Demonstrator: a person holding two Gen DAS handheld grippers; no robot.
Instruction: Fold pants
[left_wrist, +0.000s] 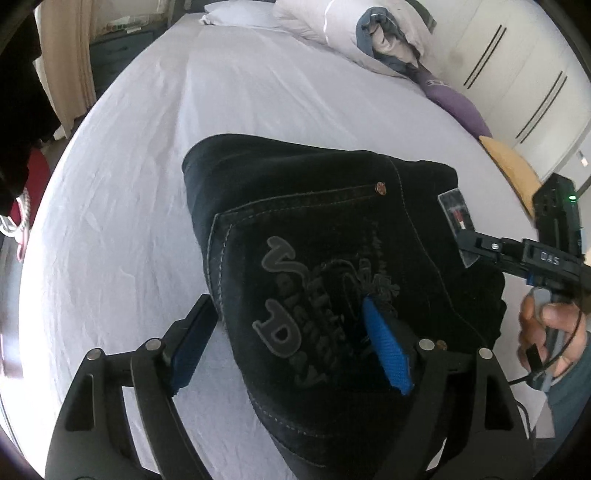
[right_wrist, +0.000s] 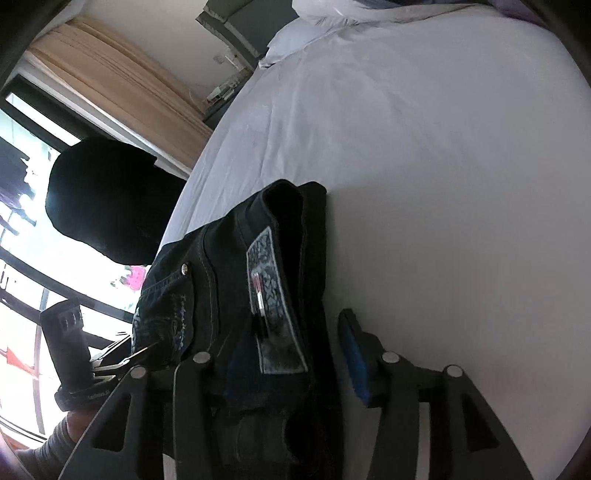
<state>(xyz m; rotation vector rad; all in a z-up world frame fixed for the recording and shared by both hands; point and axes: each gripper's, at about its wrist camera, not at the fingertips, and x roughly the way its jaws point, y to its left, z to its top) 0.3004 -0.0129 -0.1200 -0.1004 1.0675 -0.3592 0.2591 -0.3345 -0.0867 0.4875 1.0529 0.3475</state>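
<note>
The dark pants (left_wrist: 325, 266) lie folded on the bed (left_wrist: 129, 221), back pocket and waistband patch up. Jaws of the left gripper (left_wrist: 291, 332) and right gripper (right_wrist: 280, 354) stand apart, straddling the fabric unclamped.

This is a bedroom in a home. A wide bed (left_wrist: 258, 110) under a pale, creased sheet fills both views, with white pillows (left_wrist: 240, 14) and a bundled duvet (left_wrist: 373, 33) at its far edge. White wardrobe doors (left_wrist: 517, 74) with long dark handles stand past the bed's right edge. A beige curtain (right_wrist: 122, 85) hangs beside a bright window (right_wrist: 22, 206) past the left edge.
</note>
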